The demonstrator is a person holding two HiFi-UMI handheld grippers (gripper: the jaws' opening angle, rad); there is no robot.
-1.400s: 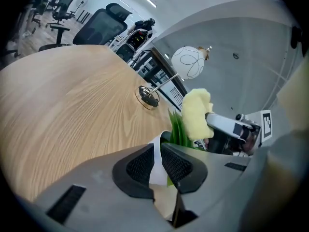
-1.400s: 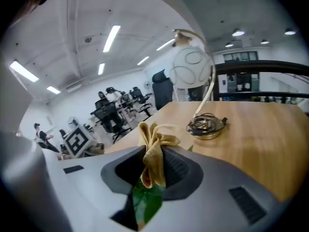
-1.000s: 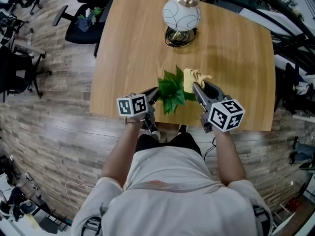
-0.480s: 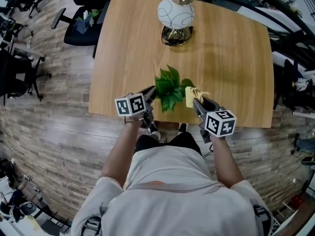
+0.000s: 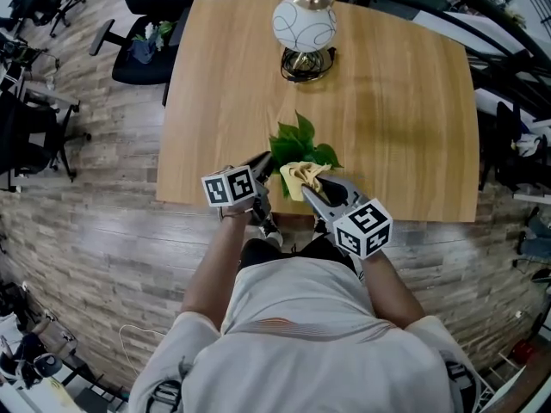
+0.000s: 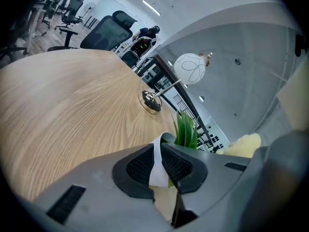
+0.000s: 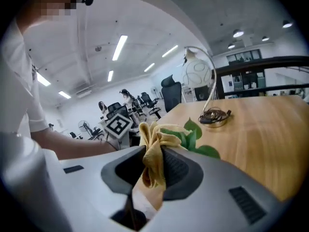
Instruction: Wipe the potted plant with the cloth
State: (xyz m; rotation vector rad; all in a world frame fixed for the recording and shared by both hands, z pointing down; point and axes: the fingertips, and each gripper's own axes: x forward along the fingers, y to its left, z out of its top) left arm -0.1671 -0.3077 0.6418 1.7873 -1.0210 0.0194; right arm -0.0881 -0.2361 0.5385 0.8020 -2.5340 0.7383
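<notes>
Sweeping the yellow cloth [image 5: 301, 175] across the leaves, the right tool [image 5: 308, 191] has swung within the past second from the far side of the potted plant [image 5: 301, 147] to its near side. It now lies close beside the left tool [image 5: 267, 158]. Its jaws are clamped on the bunched cloth, whose loose folds stick out past the tips and rest against the foliage directly ahead.

The left tool has not shifted. Its jaws are pinched onto the white rim of the pot [image 6: 157, 167], with green leaves rising just beyond its tips. The plant thus stands between the two tools at the near edge of the table [image 5: 405, 101], braced on one side and wiped on the other. The sweep suggests one pass over the front leaves is done or nearly so, while the leaves farthest from the tools look yet to be reached.

Well beyond both tools stands a globe lamp [image 5: 304, 22], with bare table between it and the plant, so it should not hinder further strokes. An office chair [image 5: 142, 48] sits off the table's far left corner, well clear. The nearest obstacle to the right tool appears to be the left tool itself, since another stroke the same way would bring them together.
</notes>
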